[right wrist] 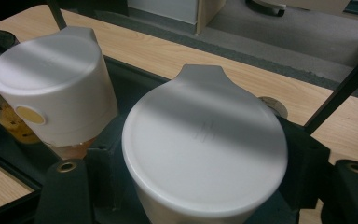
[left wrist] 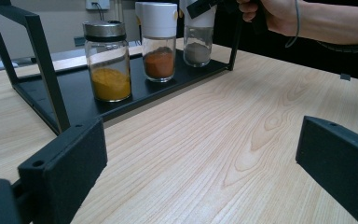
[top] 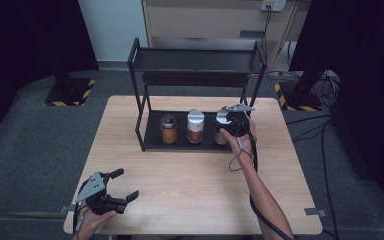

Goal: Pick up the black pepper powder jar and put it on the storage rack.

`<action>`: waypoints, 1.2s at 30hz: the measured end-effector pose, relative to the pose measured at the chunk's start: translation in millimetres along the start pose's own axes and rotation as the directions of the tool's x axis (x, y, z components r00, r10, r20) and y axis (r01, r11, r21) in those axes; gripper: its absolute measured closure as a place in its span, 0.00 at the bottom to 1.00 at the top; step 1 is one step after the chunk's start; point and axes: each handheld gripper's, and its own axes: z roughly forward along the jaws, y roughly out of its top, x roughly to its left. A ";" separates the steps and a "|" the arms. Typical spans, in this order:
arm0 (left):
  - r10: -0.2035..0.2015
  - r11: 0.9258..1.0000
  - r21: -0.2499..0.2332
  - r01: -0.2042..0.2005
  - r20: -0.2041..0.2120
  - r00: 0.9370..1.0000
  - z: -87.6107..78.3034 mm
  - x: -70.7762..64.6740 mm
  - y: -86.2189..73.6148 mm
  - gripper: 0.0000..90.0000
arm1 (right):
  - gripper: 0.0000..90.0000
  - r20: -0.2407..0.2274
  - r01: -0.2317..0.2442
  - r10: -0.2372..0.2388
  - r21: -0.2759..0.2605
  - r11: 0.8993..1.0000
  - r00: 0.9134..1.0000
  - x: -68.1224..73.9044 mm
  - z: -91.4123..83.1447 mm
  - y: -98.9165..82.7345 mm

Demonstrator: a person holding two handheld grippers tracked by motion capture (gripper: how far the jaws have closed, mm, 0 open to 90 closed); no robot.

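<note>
A lab: black curtains (top: 25, 35) flank a lone table (top: 195, 195), hazard-striped stand bases (top: 70, 92) and loose cables (top: 325, 130) on grey carpet.

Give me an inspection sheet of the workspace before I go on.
Surface: light wooden table, bare in front.
Job's things: white-capped glass jar of grey powder, on the black metal rack's lower shelf.
Clutter: metal-lidded yellow spice jar, white-capped orange spice jar, same shelf.
Grippers: right hand-held gripper shut on the grey-powder jar; left hand-held gripper open, empty.
Cables: black cable along right forearm.
Surroundings: grey floor, dark curtains.
</note>
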 end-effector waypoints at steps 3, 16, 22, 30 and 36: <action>-0.001 1.000 0.001 0.001 0.001 1.000 0.3 0.1 0.0 0.01 | 0.34 -0.001 -0.008 0.008 0.002 1.000 1.000 -1.2 0.9 -1.3; 0.000 1.000 0.001 0.000 0.001 1.000 0.3 0.1 0.1 0.01 | 0.34 0.002 -0.005 0.005 -0.002 1.000 1.000 0.5 3.7 -4.8; 0.001 1.000 0.002 -0.001 0.002 1.000 0.4 0.1 0.2 0.01 | 0.34 0.001 -0.006 0.006 -0.004 1.000 1.000 0.4 4.4 -8.7; 0.003 1.000 0.002 -0.003 0.002 1.000 0.6 -0.2 0.4 0.01 | 0.34 0.004 -0.015 0.015 -0.012 1.000 1.000 1.3 3.5 -12.1; 0.004 1.000 0.001 -0.004 0.002 1.000 0.4 -0.1 0.4 0.01 | 0.25 0.015 -0.013 0.013 -0.036 0.999 1.000 3.7 0.2 -13.6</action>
